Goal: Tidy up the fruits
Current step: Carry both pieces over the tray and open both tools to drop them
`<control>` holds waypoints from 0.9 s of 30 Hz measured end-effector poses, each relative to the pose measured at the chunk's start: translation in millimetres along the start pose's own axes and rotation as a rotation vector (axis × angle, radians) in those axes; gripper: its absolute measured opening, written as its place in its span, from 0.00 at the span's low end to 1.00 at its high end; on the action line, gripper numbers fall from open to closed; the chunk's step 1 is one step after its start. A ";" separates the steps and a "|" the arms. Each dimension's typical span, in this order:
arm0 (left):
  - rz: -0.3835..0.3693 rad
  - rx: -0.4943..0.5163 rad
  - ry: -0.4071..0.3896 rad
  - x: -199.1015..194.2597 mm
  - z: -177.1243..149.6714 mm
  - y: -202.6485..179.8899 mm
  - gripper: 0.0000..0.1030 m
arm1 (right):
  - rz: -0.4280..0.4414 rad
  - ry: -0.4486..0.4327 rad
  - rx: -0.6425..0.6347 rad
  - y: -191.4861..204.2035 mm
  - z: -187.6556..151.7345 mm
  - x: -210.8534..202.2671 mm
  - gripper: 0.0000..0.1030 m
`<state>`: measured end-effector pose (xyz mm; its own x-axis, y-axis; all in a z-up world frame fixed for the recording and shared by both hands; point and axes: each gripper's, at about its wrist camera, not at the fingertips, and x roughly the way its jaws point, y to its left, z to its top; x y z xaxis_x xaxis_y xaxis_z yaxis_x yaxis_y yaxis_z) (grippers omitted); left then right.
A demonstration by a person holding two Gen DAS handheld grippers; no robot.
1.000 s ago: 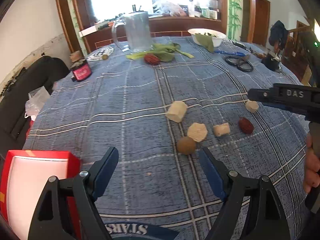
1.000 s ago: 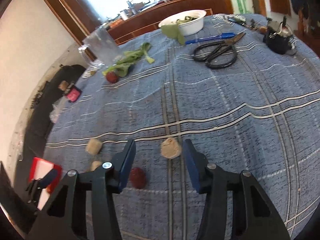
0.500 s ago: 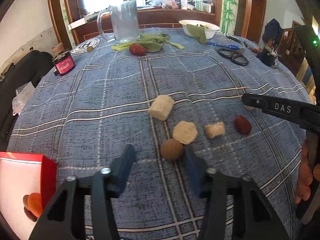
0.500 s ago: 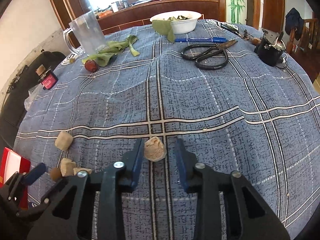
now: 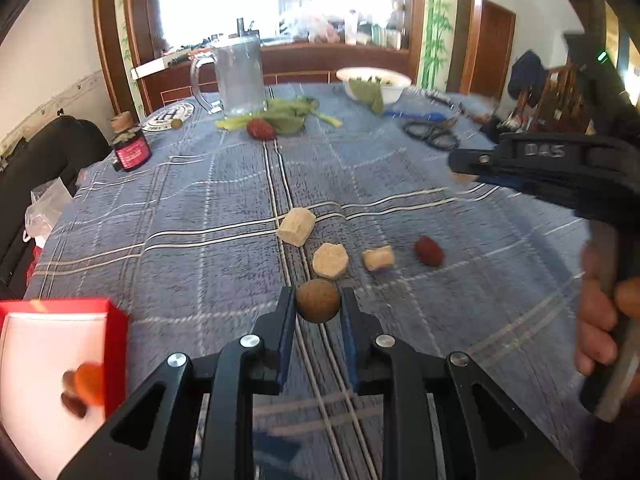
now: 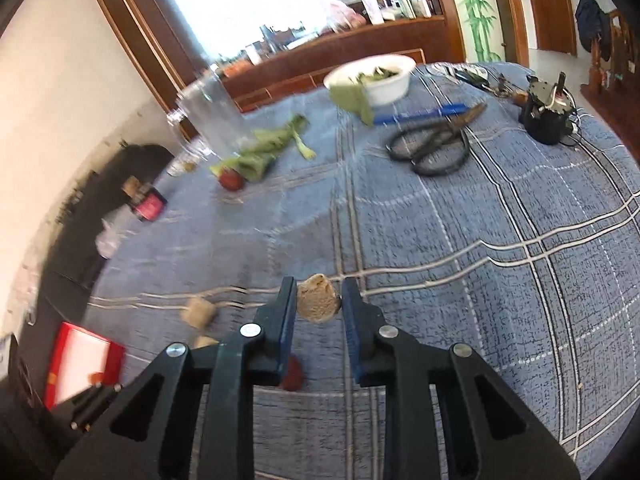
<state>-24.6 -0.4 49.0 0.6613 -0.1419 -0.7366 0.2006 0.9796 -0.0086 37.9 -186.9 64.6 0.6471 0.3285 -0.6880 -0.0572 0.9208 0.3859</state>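
Observation:
My left gripper (image 5: 317, 302) has its jaws closing, and both pads press on a round brown fruit (image 5: 318, 300) near the table's front. Just beyond it on the blue checked cloth (image 5: 208, 208) lie three beige chunks (image 5: 330, 261) and a red date (image 5: 429, 251). A red box (image 5: 116, 344) with a white inside sits at the lower left; it holds an orange fruit (image 5: 88, 382) and a dark one. My right gripper (image 6: 319, 300) is shut on a beige chunk (image 6: 316, 302), held a little above the cloth. In the left wrist view the right gripper (image 5: 460, 168) shows at the right.
At the table's far side stand a glass mug (image 5: 238, 76), green leaves with a red date (image 5: 260, 128), a white bowl (image 6: 372, 78), black scissors (image 6: 432, 144), a blue pen (image 6: 420, 114) and a dark bottle (image 5: 130, 146). A person's hand (image 5: 600, 328) grips the right handle.
Both grippers went from open to shut: the left on the brown fruit, the right on the beige chunk. Both have since risen a little with their pieces.

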 end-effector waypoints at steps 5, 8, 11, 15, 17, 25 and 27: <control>0.019 -0.037 -0.050 -43.0 -13.3 20.9 0.20 | 0.011 -0.055 -0.011 9.5 -0.8 -11.5 0.24; 0.046 -0.069 -0.061 -62.7 -24.1 39.0 0.20 | 0.026 -0.065 -0.011 13.2 -2.3 -13.2 0.24; 0.076 -0.091 -0.058 -79.0 -36.5 58.2 0.20 | 0.032 -0.067 -0.029 19.1 -5.4 -13.3 0.24; 0.139 -0.117 -0.054 -97.4 -54.1 85.1 0.20 | 0.034 -0.067 -0.071 31.6 -12.3 -13.1 0.24; 0.170 -0.138 -0.055 -107.5 -62.4 100.2 0.20 | 0.037 -0.073 -0.094 38.0 -16.0 -13.9 0.24; 0.274 -0.213 -0.083 -155.1 -108.6 161.1 0.20 | 0.103 -0.092 -0.166 72.6 -40.5 -25.4 0.24; 0.275 -0.226 -0.082 -158.3 -116.7 170.4 0.20 | 0.149 -0.082 -0.161 86.5 -46.4 -29.6 0.24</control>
<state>-179.4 205.6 85.2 0.7260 0.1297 -0.6753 -0.1521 0.9880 0.0263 -21.5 -107.2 89.8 0.6814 0.4513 -0.5762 -0.2730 0.8872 0.3721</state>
